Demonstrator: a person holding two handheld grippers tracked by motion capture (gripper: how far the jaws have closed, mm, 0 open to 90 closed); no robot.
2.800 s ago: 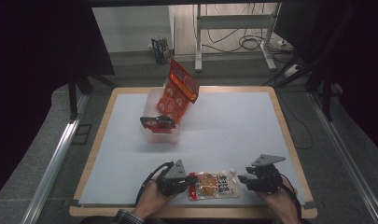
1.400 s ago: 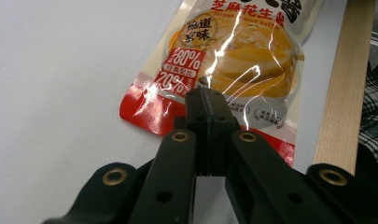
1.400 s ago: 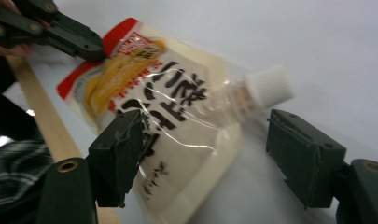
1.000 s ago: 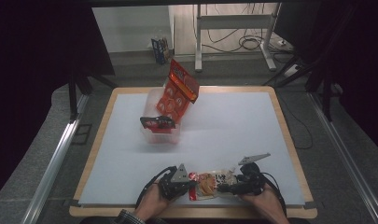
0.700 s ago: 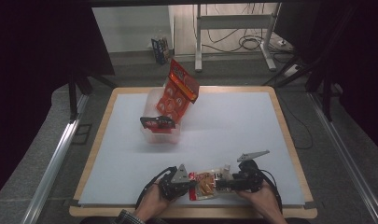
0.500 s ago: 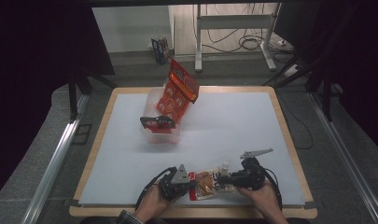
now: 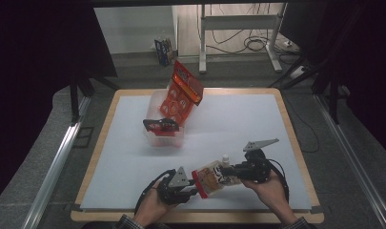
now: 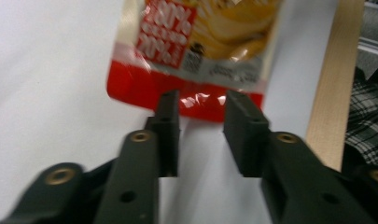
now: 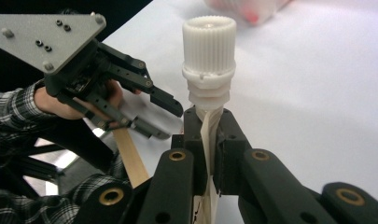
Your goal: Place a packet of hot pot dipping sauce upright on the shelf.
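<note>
Right gripper (image 7: 228, 170) jaws clenched on spouted pouch (image 7: 210, 178), left gripper (image 7: 193, 192) jaws just released, clear bin (image 7: 166, 136) well apart

Pouch (image 7: 212, 177): near the worktop's (image 7: 243, 129) front edge, between both grippers
Right gripper (image 7: 228, 170): clamps pouch by its spout end
Left gripper (image 7: 193, 192): jaws just opened, at pouch's red end
Bin (image 7: 164, 119): holds orange packets

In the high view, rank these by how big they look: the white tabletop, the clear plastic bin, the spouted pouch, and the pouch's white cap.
1. White tabletop
2. Clear plastic bin
3. Spouted pouch, though lying nearer the camera flatters it
4. White cap, plainly the smallest
</note>
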